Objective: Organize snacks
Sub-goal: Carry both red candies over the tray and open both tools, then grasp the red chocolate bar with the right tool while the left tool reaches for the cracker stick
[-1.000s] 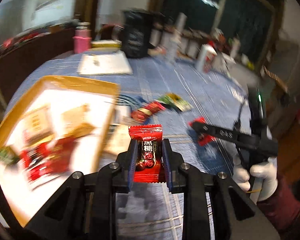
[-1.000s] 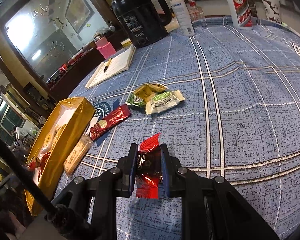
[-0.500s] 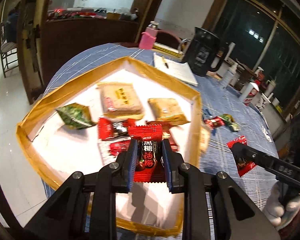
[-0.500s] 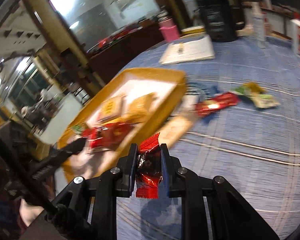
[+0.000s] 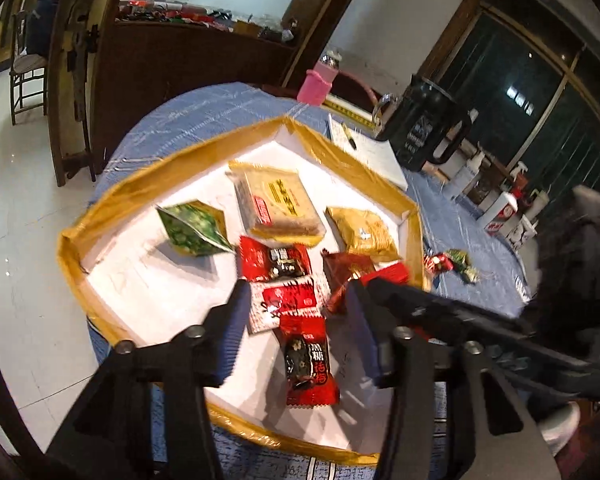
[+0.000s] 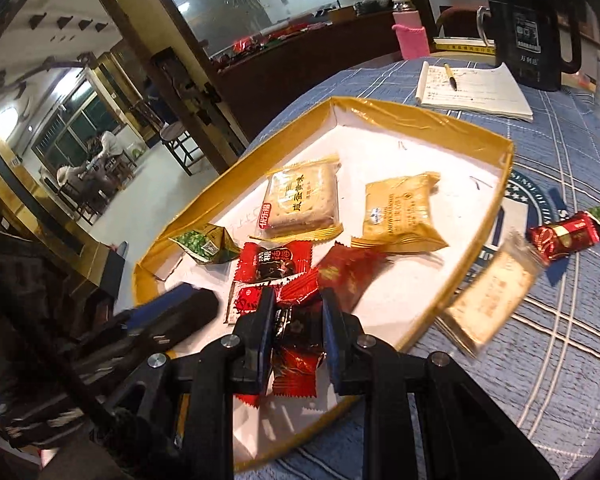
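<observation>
Snacks are being collected in a shallow white tray with a golden foil rim (image 5: pixel 236 428), which stands on a round table with a blue checked cloth (image 5: pixel 204 112). From the left wrist view, the left gripper (image 5: pixel 296 332) hangs above the tray with its fingers spread wide and nothing between them; a red candy packet with black print (image 5: pixel 306 364) lies flat on the white bottom just below the gap, apart from both pads. The right gripper (image 5: pixel 384 296) reaches in from the right side, very near. From the right wrist view, this right gripper (image 6: pixel 296 328) is closed on a second red candy wrapper (image 6: pixel 296 344), held over the near part of the tray (image 6: pixel 380 110). I think the step in hand is to drop this one: lower it a little, open the fingers fully over a bare white area, and keep away from the left tool. A dark red long packet (image 6: pixel 562 236) and a pale beige biscuit packet (image 6: pixel 488 300) wait outside on the cloth.
</observation>
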Demonstrator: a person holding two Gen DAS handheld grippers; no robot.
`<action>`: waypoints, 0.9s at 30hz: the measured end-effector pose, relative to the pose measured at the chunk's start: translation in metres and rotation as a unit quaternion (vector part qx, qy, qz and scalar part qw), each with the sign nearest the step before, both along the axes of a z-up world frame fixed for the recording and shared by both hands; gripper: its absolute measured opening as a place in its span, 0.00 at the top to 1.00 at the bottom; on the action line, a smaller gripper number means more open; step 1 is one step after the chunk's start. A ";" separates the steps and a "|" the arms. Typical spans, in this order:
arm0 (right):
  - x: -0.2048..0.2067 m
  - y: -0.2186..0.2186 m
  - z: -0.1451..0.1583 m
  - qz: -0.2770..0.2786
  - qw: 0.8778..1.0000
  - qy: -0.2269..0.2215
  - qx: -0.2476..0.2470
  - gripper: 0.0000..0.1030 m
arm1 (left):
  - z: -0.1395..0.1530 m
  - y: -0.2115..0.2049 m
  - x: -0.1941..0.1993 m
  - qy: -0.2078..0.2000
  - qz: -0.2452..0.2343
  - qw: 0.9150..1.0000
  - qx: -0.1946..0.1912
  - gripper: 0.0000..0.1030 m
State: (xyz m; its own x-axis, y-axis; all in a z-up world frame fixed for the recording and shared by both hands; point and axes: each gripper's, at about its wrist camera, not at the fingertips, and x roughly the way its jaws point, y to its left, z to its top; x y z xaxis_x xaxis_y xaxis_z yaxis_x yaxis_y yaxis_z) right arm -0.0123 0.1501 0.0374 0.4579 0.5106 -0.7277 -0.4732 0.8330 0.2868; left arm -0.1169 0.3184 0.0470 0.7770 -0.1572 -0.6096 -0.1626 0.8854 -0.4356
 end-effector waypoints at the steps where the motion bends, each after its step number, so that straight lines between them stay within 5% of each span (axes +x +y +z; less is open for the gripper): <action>1: 0.002 0.001 -0.001 -0.003 1.000 -0.003 -0.002 0.77 | 0.002 0.002 -0.002 -0.004 0.002 1.000 -0.006 0.44; 7: -0.002 -0.021 0.025 -0.012 0.999 -0.031 0.034 0.71 | 0.009 0.008 -0.010 -0.025 -0.005 0.999 -0.024 0.42; 10: 0.009 -0.069 0.044 -0.089 0.993 -0.065 0.043 0.63 | 0.013 0.010 -0.014 -0.035 -0.004 0.999 -0.026 0.40; 15: 0.044 -0.121 0.027 -0.178 0.983 -0.035 0.010 0.61 | 0.011 0.005 -0.013 -0.040 -0.012 0.999 -0.032 0.40; 22: 0.061 -0.094 -0.012 -0.174 0.983 -0.005 -0.065 0.63 | 0.014 -0.010 -0.012 -0.037 -0.028 0.999 -0.026 0.40; 27: 0.059 -0.071 -0.020 -0.175 0.974 -0.037 -0.136 0.65 | 0.019 -0.022 -0.013 -0.040 -0.041 0.998 -0.021 0.38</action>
State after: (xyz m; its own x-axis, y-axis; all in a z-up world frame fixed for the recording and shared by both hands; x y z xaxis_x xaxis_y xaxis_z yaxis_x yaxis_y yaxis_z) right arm 0.0467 0.0791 0.0174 0.6256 0.1071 -0.7728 -0.1572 0.9875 0.0096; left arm -0.1294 0.2965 0.0659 0.8065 -0.2464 -0.5375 -0.0529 0.8753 -0.4807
